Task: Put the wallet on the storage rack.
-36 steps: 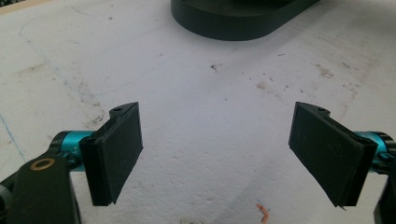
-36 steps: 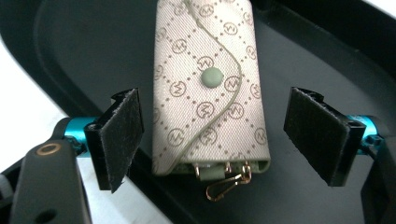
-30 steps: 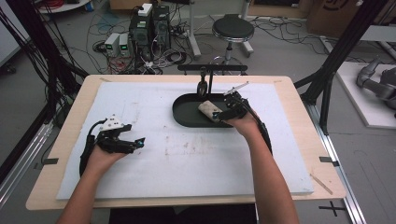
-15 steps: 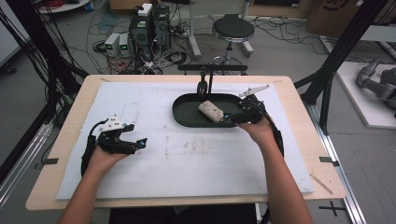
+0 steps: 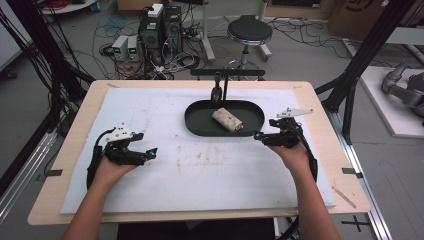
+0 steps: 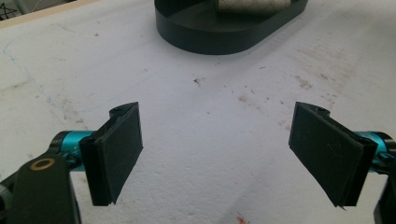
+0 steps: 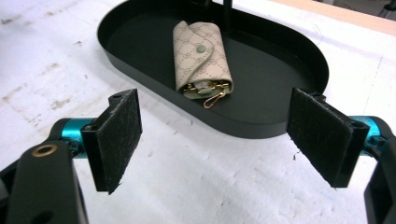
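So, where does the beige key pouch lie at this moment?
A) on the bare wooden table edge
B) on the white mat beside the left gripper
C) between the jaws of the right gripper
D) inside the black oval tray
D: the beige key pouch lies flat on the floor of the black oval tray, and the right gripper stands open outside the tray, with nothing between its jaws.

both grippers (image 5: 151, 152) (image 5: 260, 136) hover, fingers (image 7: 119, 135) spread wide.

A key pouch (image 5: 228, 120) is laid in the oval tray (image 5: 197, 122), which is set on the mat (image 5: 210, 175) toward the table's far edge. The right gripper (image 5: 262, 138) is held just beside the tray's right end, while the left gripper (image 5: 148, 155) is kept well apart at the near left.
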Demonstrator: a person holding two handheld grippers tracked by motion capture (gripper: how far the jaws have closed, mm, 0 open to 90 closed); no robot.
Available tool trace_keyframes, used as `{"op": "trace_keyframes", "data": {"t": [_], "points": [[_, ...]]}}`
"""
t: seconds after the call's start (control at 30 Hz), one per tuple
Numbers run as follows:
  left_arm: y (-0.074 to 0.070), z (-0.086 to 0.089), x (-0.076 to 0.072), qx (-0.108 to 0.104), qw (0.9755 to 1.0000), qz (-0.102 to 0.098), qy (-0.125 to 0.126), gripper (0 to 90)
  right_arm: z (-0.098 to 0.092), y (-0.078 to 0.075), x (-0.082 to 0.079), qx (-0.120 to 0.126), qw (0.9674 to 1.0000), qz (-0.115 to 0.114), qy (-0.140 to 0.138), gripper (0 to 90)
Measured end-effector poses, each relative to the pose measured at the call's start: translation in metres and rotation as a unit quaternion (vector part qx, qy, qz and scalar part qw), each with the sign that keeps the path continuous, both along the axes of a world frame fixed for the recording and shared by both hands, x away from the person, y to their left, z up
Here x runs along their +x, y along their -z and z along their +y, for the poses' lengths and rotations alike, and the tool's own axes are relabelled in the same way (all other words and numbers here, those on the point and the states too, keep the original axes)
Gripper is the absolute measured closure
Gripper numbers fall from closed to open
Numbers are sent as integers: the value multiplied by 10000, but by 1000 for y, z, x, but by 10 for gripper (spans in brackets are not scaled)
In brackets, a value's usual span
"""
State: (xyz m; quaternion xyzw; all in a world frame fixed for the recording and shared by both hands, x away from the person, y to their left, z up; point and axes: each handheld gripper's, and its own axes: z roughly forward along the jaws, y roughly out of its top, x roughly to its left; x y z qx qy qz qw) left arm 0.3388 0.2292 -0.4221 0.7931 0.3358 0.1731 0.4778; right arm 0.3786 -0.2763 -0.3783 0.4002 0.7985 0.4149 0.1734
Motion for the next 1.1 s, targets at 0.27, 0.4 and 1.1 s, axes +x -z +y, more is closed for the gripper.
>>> {"op": "trace_keyframes", "data": {"t": [0.27, 0.4, 1.1], "points": [[1, 0, 0, -59, 10000, 6, -3, 174, -5, 10, -20, 313, 9994, -112, 107, 190], [2, 0, 1, -46, 10000, 34, -24, 174, -8, 16, -37, 533, 9981, -257, 170, 190], [6, 2, 2, -22, 10000, 62, 0, 174, -47, 52, -58, 520, 9950, -250, 819, 177]]}}
